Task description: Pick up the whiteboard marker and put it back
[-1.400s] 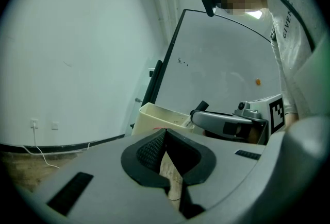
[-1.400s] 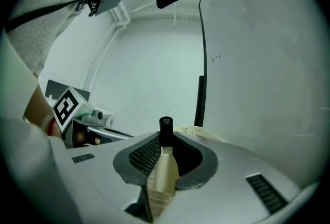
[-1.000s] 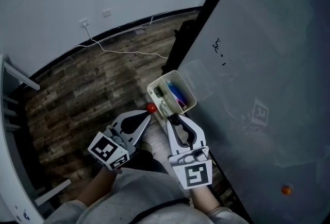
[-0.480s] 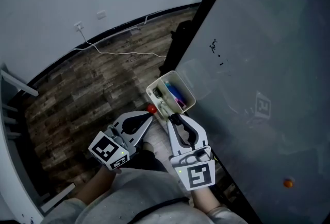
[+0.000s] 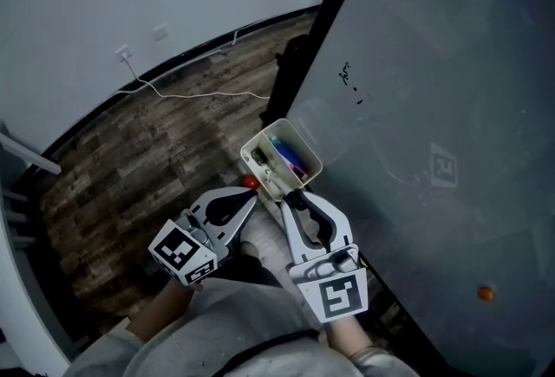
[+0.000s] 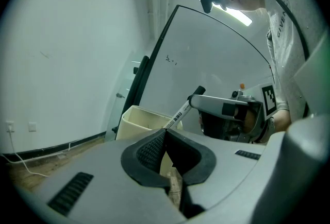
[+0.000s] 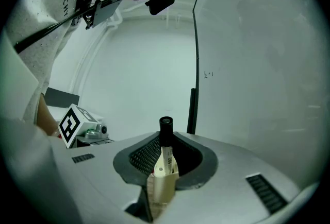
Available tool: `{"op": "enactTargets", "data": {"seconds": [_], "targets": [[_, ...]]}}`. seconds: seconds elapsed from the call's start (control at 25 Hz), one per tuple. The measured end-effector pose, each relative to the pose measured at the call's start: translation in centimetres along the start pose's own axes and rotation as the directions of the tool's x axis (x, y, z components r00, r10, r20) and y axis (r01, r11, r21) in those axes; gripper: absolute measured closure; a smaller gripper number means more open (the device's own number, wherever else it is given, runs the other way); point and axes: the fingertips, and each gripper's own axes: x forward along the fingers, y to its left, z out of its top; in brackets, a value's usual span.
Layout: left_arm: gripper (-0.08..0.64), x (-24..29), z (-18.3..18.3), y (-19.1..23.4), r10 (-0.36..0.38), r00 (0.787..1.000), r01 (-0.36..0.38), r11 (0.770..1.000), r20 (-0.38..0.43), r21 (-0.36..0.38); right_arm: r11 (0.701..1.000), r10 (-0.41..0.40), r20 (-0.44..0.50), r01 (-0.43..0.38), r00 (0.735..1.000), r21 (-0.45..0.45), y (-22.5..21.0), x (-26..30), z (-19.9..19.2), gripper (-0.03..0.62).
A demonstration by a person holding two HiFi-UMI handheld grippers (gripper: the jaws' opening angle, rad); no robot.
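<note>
Little has shifted; right tongs [image 7: 163,152] still clamp the whiteboard marker [image 7: 165,127].

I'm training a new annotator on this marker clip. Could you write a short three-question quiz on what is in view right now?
1. True or false: the right gripper is shut on the whiteboard marker, whose black end points away from it.
2. Where is the cream bin? A) at the whiteboard's edge, just ahead of both grippers; B) on the floor by the wall socket; C) lying flat on a table.
3. Fill in: in the head view, the cap at the left gripper's tip is ____.

Key: 1 true; 2 A; 3 red.
</note>
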Motion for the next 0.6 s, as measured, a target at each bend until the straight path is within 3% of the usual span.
{"op": "enactTargets", "data": {"seconds": [0.6], "targets": [[0.545,0.7,0.6,-0.4,-0.065,0.998,0.065,0.998,0.001,-0.002,1.0,-0.014,0.011,0.014,1.0,-0.004,-0.3,-0.1,1.3,0.515]]}}
